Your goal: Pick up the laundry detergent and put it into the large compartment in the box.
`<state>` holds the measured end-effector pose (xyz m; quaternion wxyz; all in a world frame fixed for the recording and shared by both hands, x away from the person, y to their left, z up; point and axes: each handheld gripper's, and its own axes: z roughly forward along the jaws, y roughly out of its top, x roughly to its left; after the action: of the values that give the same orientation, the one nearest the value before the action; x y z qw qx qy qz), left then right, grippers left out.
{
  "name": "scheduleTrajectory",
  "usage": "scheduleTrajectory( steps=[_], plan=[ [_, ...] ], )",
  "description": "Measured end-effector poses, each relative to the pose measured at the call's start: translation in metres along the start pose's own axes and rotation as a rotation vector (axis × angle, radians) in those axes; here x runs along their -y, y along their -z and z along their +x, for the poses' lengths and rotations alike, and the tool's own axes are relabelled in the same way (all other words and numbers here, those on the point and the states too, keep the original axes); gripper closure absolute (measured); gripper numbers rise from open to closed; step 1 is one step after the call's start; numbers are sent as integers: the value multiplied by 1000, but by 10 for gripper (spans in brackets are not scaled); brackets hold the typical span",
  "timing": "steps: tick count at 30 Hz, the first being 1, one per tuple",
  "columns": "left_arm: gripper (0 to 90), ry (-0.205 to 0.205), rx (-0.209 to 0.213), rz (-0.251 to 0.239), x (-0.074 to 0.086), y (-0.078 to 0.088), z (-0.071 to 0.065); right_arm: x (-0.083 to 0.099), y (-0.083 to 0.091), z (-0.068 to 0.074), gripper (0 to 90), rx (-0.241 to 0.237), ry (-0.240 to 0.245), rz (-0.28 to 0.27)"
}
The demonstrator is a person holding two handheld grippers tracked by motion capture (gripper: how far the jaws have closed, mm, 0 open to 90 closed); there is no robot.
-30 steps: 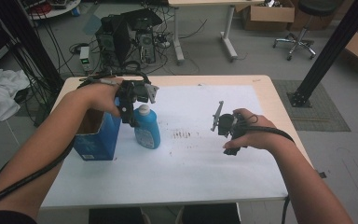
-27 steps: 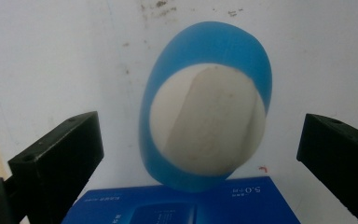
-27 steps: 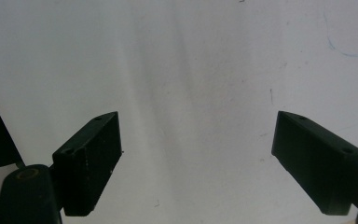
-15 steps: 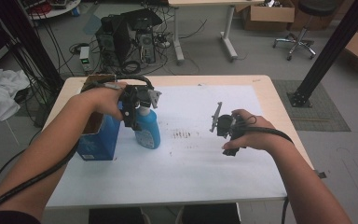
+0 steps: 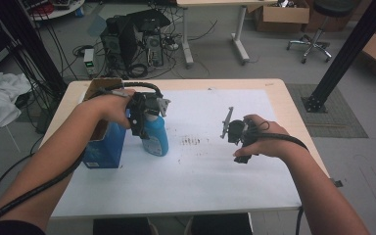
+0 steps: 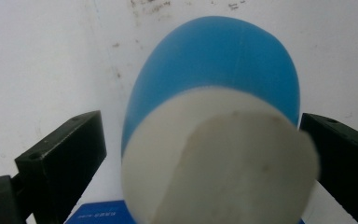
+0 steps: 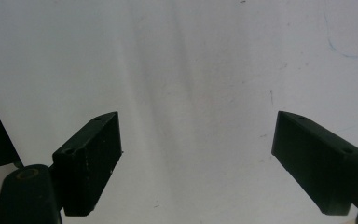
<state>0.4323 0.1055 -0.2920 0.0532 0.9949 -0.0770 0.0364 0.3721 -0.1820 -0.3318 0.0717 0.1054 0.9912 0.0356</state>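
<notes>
The blue plastic bottle with a white cap [image 5: 155, 134] stands upright on the white paper sheet [image 5: 196, 181] that covers the light wooden tabletop [image 5: 293, 115], touching or just beside the blue cardboard box with open brown flaps [image 5: 103, 144] on its left side. The left claw [image 5: 149, 115] hangs over the bottle's top; in the left gripper view the white cap [image 6: 219, 163] sits between the two black jaws, which have just been closing a little. The right-hand jaw looks to be at the cap's edge, a gap remains at the other, and the cap is not yet pinched. The box crowds the bottle's one flank.

The right claw [image 5: 227, 125] is held well apart over bare paper, jaws wide and empty in the right gripper view [image 7: 196, 158]. Between the two claws lies a patch of dark smudges [image 5: 192, 142] on the sheet. Beyond the tabletop stand a black computer tower [image 5: 127, 36] amid cables, a second table's legs [image 5: 242, 34] and a black slanted post [image 5: 347, 54].
</notes>
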Motion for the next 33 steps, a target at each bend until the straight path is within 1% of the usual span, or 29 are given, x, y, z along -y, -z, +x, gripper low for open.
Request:
scheduleTrajectory(
  steps=[4,9,10,12,18,24,33],
  plan=[
    [52,-13,6,-1,0,-1,1,-1,0,0,158,0,1,2],
    [73,-28,2,-3,-1,-2,1,0,-1,0,158,0,-1,3],
    [83,-31,-4,-5,-1,-2,1,0,-1,0,158,-1,-2,5],
    [112,-38,0,-5,0,-3,2,1,-1,0,158,0,-3,4],
    [121,-30,-4,-2,1,-4,2,3,-2,0,158,-1,-10,5],
    [156,-41,7,5,1,-6,2,3,-3,-1,158,-1,-9,12],
    [193,-57,12,15,1,-9,2,1,-3,0,158,-3,-13,8]
  ],
)
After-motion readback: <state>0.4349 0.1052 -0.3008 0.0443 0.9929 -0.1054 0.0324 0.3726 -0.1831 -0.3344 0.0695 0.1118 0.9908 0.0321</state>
